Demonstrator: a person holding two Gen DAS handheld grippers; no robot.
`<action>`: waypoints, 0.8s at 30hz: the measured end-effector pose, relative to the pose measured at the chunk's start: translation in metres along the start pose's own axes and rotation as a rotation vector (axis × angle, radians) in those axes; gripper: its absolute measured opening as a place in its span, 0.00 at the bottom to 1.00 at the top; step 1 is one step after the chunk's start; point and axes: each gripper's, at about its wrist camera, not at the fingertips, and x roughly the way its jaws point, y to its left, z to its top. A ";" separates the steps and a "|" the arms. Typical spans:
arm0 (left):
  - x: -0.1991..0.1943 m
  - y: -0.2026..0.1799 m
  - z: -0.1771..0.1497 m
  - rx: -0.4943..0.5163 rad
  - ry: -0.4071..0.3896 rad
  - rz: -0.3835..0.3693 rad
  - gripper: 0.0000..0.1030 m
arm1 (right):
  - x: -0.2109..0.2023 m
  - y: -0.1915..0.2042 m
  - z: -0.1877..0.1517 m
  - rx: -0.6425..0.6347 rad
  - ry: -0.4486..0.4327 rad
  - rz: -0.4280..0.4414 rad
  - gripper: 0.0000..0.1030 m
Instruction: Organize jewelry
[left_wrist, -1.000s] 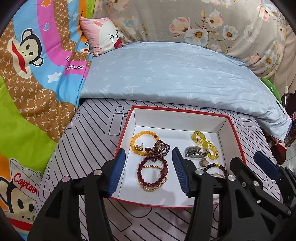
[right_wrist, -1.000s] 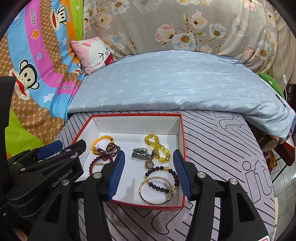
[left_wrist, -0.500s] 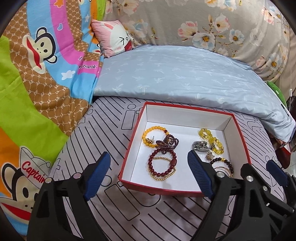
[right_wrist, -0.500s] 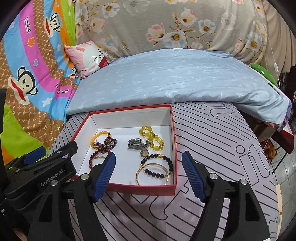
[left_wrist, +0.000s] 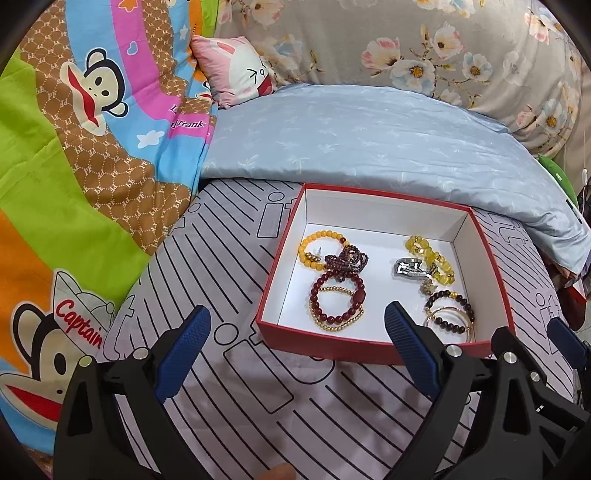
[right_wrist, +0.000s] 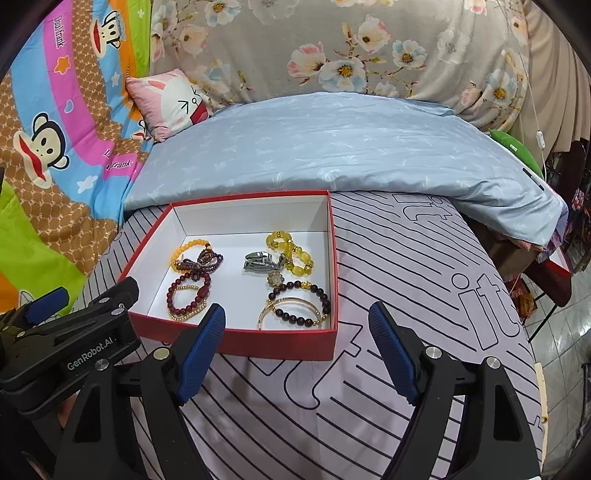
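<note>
Lying loose inside red box (left_wrist: 384, 349): bracelets (left_wrist: 338, 304); left gripper (left_wrist: 297, 350), right gripper (right_wrist: 297, 345) spread, empty, outside it; stage undeterminable.

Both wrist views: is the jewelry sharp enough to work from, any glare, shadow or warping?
Left wrist view: the beads in the red box are crisp, no glare on its white floor; the left claw casts a soft shadow on the striped sheet. Right wrist view: equally sharp, even light; fisheye bends the stripes and blue pillow, black corners vignette.
</note>
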 end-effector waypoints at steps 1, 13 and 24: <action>-0.001 0.000 -0.001 -0.003 0.001 0.000 0.88 | -0.001 0.000 -0.001 0.000 0.001 -0.001 0.75; -0.003 0.002 -0.006 -0.018 0.007 0.000 0.88 | -0.004 0.001 -0.004 -0.002 0.002 -0.002 0.75; -0.004 0.006 -0.008 -0.027 0.010 -0.002 0.88 | -0.005 0.002 -0.007 -0.005 0.002 -0.003 0.75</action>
